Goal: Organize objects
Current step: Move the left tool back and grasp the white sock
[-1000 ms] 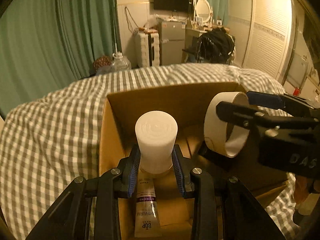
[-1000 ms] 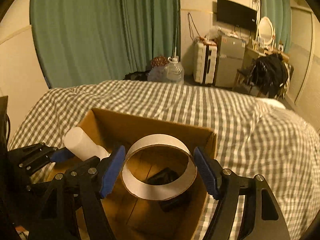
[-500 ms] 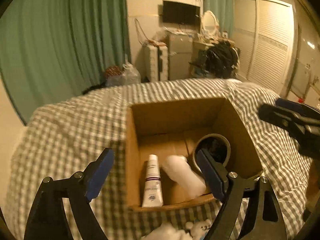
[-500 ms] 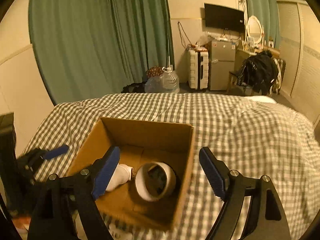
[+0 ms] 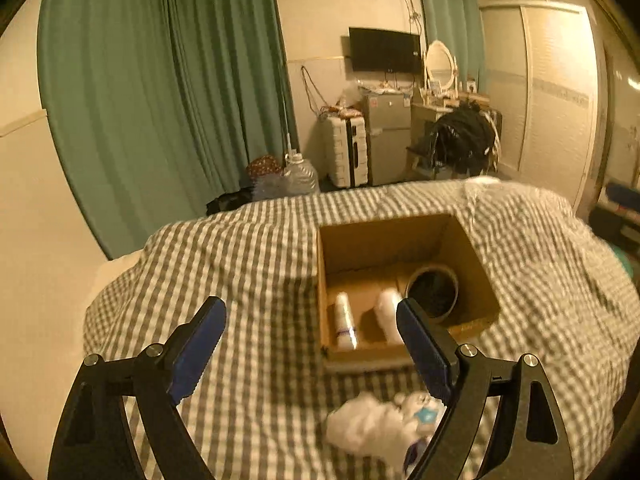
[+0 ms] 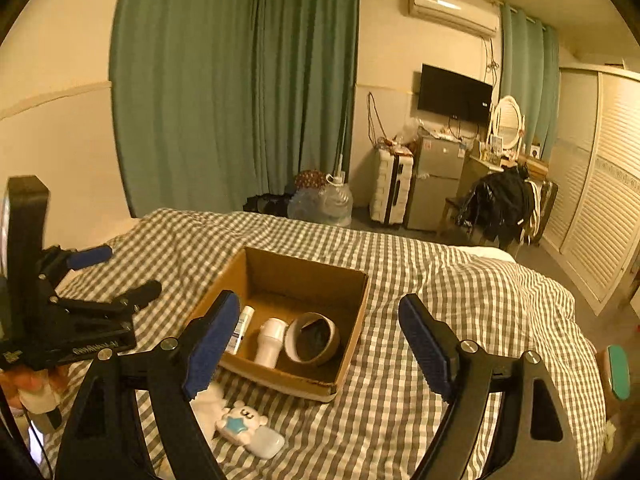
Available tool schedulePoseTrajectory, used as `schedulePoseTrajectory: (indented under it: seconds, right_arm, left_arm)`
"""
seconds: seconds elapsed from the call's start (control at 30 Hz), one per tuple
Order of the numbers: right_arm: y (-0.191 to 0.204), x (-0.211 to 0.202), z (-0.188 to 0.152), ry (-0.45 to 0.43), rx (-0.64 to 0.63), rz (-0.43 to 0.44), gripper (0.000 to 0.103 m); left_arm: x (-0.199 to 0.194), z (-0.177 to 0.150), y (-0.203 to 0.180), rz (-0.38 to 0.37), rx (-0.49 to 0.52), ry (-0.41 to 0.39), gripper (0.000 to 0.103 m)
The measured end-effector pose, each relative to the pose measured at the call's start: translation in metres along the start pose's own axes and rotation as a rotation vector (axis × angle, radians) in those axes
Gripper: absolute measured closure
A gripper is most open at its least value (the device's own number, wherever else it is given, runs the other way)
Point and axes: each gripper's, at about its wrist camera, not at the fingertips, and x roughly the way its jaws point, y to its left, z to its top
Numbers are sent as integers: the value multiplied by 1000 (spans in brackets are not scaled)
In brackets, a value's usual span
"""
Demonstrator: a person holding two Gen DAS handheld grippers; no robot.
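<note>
Both tools are found empty and clear of the work. The left hand-held gripper (image 5: 310, 354) stands with its jaws wide apart, nothing between them; its jaws have just been opening. The right hand-held gripper (image 6: 320, 344) likewise has its pads well separated and unloaded, the spread having widened a moment before and now steady.

The cardboard box (image 6: 352, 316) rests on the checked bed cover (image 6: 460, 300). Three items are recorded lying on its floor: a white tube (image 6: 240, 330) against the left wall, a white bottle (image 6: 270, 340) on its side just beside it, and a tape roll (image 6: 314, 340) tipped against the bottle, its opening facing the right camera. They are judged to have been dropped in rather than arranged, which would account for the leaning positions.

Outstanding: a small white bear-shaped item (image 6: 248, 426) with a blue star and a white crumpled piece (image 5: 364, 426) lie on the cover just in front of the box, outside it. The open jaws and the withdrawn position are judged suited to a fresh pick from these. The soft cover may let the small items shift under contact.
</note>
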Motion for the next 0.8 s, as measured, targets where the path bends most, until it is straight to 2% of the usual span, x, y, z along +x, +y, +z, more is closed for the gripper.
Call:
schedulePoseTrajectory:
  seconds: [0.13,0.23,0.47,0.63,0.8]
  right_arm:
    - [13,-13,-16,5,-10,9,20]
    - [21,-5,-34,37,-12,13,20]
    - [39,42,-92,149,-11,15,20]
    - [45,75,-125,225,-29,8,20]
    - [40,98,-155,320,-3,10,20]
  left_arm:
    - [0,-26,3,-22,-19,29,13]
    - [3,-48,1,-49,-30,47,13]
    - [21,-102,-11,-100,-61,90,13]
    - [40,-135,-18,-116,-19,155,13]
    - [55,-156,-26,-154,21,227,13]
